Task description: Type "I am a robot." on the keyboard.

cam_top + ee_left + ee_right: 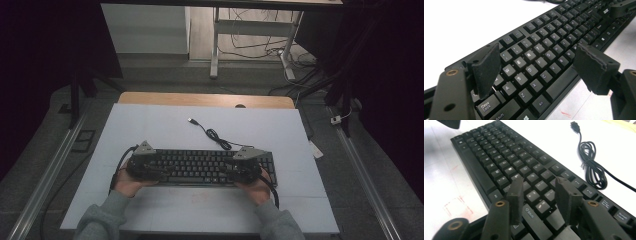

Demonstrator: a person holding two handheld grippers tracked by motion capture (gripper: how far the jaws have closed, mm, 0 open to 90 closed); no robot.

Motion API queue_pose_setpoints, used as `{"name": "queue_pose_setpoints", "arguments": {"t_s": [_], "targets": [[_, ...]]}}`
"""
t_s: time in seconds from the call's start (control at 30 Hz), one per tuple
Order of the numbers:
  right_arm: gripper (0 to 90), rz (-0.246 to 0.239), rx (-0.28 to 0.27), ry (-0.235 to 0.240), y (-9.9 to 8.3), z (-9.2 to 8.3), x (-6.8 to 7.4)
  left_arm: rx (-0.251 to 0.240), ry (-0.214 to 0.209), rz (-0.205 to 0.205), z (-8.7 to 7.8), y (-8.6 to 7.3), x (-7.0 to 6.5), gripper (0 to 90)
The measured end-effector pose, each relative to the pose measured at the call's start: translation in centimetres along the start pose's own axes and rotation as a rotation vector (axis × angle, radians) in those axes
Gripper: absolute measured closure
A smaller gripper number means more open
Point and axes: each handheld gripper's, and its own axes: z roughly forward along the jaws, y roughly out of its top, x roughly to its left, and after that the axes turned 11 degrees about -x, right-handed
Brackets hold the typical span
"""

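Observation:
A black keyboard lies flat on the white table top, and a hand holds a gripper over each end. My left gripper hangs above the left end; in the left gripper view its jaws stand wide apart over the letter keys, touching nothing. My right gripper is over the right part of the board. In the right gripper view its jaws are parted just above the keys, with nothing gripped between them.
The keyboard's black cable lies coiled behind it and ends in a loose USB plug, seen also as the coil. A wooden strip edges the table's far side. White surface lies open around the keyboard.

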Motion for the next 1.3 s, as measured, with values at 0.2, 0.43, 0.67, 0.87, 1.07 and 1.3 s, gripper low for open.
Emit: {"name": "queue_pose_setpoints", "arguments": {"t_s": [0.2, 0.43, 0.67, 0.87, 1.07, 1.3], "targets": [[75.3, -0.004, 0.01, 0.046, 0.2, 0.4, 0.4, 0.005, -0.005, 0.004, 0.1, 0.0, 0.0, 22.0], [89.5, -0.004, 0.037, 0.08, 0.5, 1.0, 0.9, 0.011, -0.007, 0.007, 0.2, 0.0, -0.1, 21.8], [89.6, -0.02, 0.064, 0.108, 0.7, 2.2, 1.8, 0.017, -0.005, 0.009, 0.3, -0.1, -0.1, 21.7], [89.5, -0.036, 0.089, 0.102, 0.7, 3.1, 2.4, 0.019, -0.006, 0.012, 0.4, -0.1, -0.1, 21.6], [89.5, -0.037, 0.109, 0.093, 0.6, 3.8, 2.6, 0.022, -0.006, 0.013, 0.4, -0.1, -0.2, 21.6], [89.4, -0.045, 0.13, 0.09, 0.5, 4.2, 2.7, 0.023, -0.006, 0.014, 0.4, -0.1, -0.2, 21.4]]}}
